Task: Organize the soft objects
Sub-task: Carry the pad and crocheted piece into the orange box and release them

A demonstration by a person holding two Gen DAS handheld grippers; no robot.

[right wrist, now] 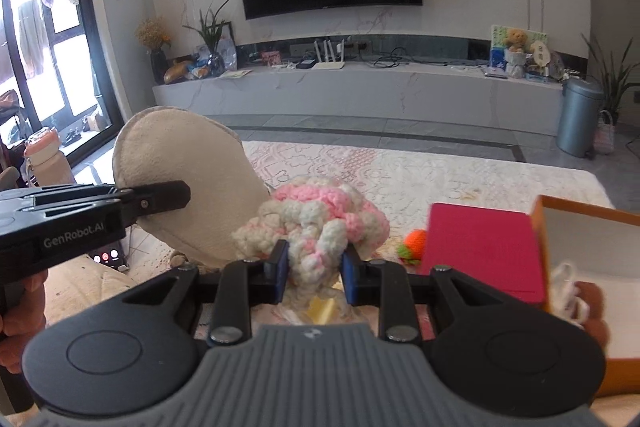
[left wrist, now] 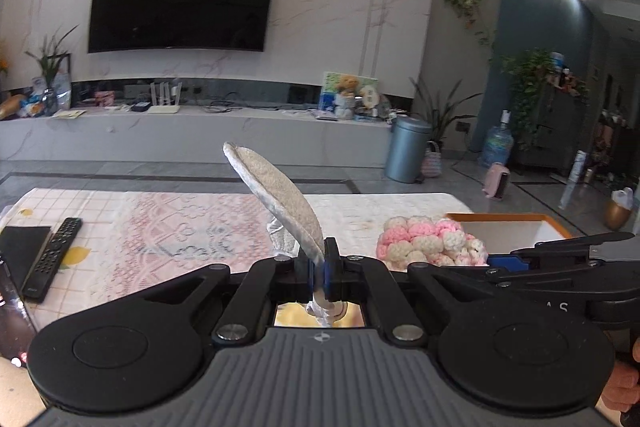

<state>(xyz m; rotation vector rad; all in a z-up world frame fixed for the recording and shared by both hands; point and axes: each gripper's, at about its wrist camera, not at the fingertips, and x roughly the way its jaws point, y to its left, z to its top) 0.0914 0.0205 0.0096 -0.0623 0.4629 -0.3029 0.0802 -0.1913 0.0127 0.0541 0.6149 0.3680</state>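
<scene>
My left tool (left wrist: 319, 269) is clamped tight on the edge of a flat, oval, beige plush pad (left wrist: 276, 195), which sticks up above the table's pink-and-white lace cloth (left wrist: 160, 227). My right tool (right wrist: 314, 269) grips a chunky pink-and-cream crocheted yarn bundle (right wrist: 316, 223), lifted just beside the pad. Further out on the table I see a small orange knitted toy (right wrist: 414, 241), a red flat lid (right wrist: 484, 251) and an orange-rimmed white box (right wrist: 580, 251).

Both tongs (left wrist: 318, 269) (right wrist: 316, 269) clamped, raised.
</scene>
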